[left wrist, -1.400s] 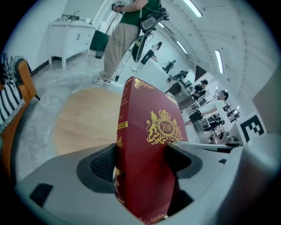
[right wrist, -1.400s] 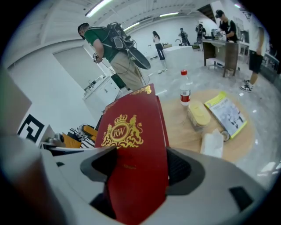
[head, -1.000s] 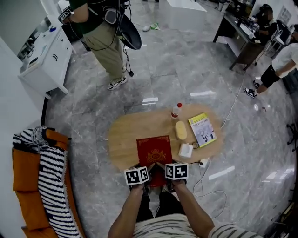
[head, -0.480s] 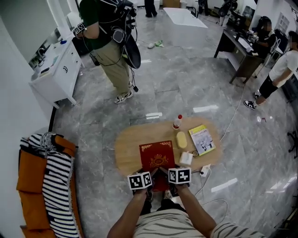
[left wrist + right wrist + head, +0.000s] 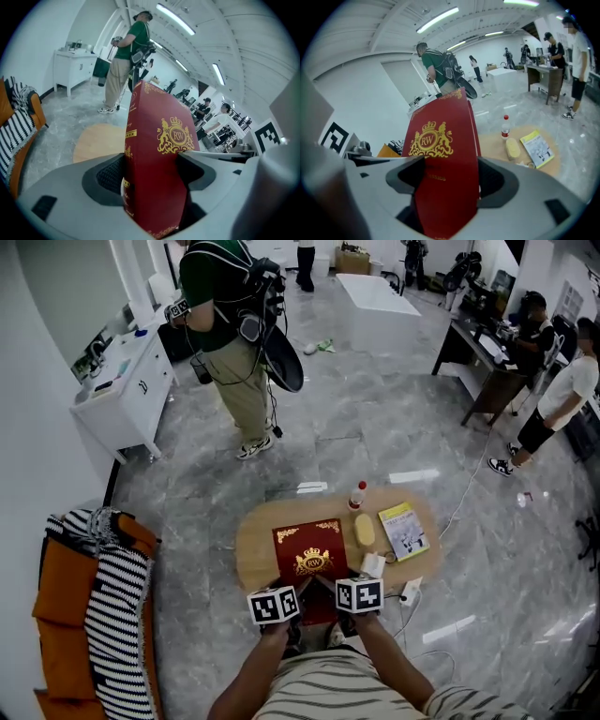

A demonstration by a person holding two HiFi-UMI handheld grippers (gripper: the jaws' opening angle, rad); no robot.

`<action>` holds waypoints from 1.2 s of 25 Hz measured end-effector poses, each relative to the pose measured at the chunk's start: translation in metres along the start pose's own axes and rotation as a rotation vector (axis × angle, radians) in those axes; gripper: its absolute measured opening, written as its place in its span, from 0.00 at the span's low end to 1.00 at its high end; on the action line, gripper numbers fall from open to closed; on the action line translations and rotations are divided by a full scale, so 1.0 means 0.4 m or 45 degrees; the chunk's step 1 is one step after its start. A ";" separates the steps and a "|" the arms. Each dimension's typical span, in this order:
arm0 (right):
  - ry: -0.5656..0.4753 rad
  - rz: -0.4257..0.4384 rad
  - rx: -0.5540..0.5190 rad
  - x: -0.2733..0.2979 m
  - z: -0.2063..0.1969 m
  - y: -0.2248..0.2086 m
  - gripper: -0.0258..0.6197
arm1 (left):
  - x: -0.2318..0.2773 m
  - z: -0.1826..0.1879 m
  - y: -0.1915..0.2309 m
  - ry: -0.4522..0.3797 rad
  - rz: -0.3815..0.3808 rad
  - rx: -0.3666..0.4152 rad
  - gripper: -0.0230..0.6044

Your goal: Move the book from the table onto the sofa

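A red book (image 5: 312,557) with a gold crest is held up above the oval wooden table (image 5: 255,549). My left gripper (image 5: 281,594) and right gripper (image 5: 345,587) are both shut on its near edge, side by side. In the left gripper view the red book (image 5: 157,154) stands pinched between the jaws. The right gripper view shows the red book (image 5: 440,161) clamped the same way. The orange sofa (image 5: 56,601) with a striped blanket (image 5: 117,615) is at the left, about a metre from the table.
On the table lie a yellow booklet (image 5: 403,529), a small bottle (image 5: 357,494), a yellow sponge (image 5: 365,530) and a white box (image 5: 373,564). A cable (image 5: 417,610) trails on the floor. A person (image 5: 230,334) stands beyond the table, by a white cabinet (image 5: 127,381).
The book has come up off the table, held by both grippers. The view has pulled back and higher, so the table looks smaller.
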State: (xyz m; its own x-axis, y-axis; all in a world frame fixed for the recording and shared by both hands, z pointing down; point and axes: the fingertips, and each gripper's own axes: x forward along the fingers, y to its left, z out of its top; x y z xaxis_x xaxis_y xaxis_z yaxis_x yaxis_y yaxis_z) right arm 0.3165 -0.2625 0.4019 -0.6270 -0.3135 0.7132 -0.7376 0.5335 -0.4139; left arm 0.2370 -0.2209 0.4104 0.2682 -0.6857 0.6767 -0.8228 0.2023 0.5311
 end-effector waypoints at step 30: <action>-0.196 0.076 -0.177 -0.167 0.177 0.169 0.60 | -0.222 0.175 -0.102 -0.268 0.011 0.127 0.60</action>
State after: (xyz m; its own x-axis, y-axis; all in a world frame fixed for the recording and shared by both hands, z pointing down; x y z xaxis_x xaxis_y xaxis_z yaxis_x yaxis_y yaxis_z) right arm 0.2909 -0.2612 0.2862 -0.7073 -0.3886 0.5906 -0.6630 0.6546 -0.3633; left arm 0.2118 -0.2173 0.2929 0.1591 -0.8169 0.5543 -0.8731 0.1457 0.4653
